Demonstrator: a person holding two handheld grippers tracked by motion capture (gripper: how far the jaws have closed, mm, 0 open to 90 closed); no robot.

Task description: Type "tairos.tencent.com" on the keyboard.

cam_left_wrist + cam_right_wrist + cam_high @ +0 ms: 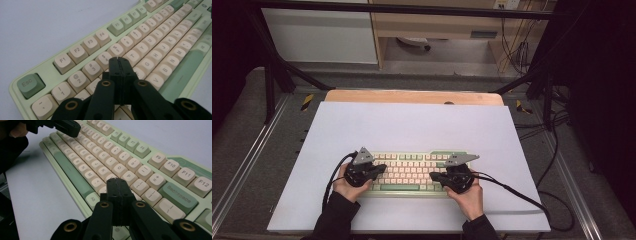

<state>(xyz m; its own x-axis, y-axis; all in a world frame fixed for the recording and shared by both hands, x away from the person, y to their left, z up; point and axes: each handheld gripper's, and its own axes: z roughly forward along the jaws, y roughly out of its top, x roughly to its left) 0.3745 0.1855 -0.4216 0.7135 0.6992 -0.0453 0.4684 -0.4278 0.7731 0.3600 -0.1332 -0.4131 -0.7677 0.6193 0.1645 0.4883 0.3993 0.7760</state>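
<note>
Green and cream, the keyboard (pixel 412 173) lies near the front edge of the table (pixel 412 125), square to the person, on a white sheet that covers most of the top. The left tool (pixel 379 169) hangs over the keys at the keyboard's left end, the right tool (pixel 436 176) over those toward its right end. Both have their jaws pressed together with nothing between them, so each ends in one blunt black tip, which suits prodding a key rather than picking anything up.

From the left gripper view, the left tool (pixel 119 60) sits low over the upper letter rows, its tip close to the 4 key (pixel 104 60) and the T key (pixel 131 55); whether it touches one I cannot tell. From the right gripper view, the right tool (pixel 117 181) hovers just short of the P key (pixel 128 176), with Backspace (pixel 178 196) off to its side.

To press well, I judge each tip should come straight down on the middle of one cap (the caps stand close together, and a slanted push could catch a neighbour), one hand at a time, then lift clear.

No box, tray or bowl stands on the table.
</note>
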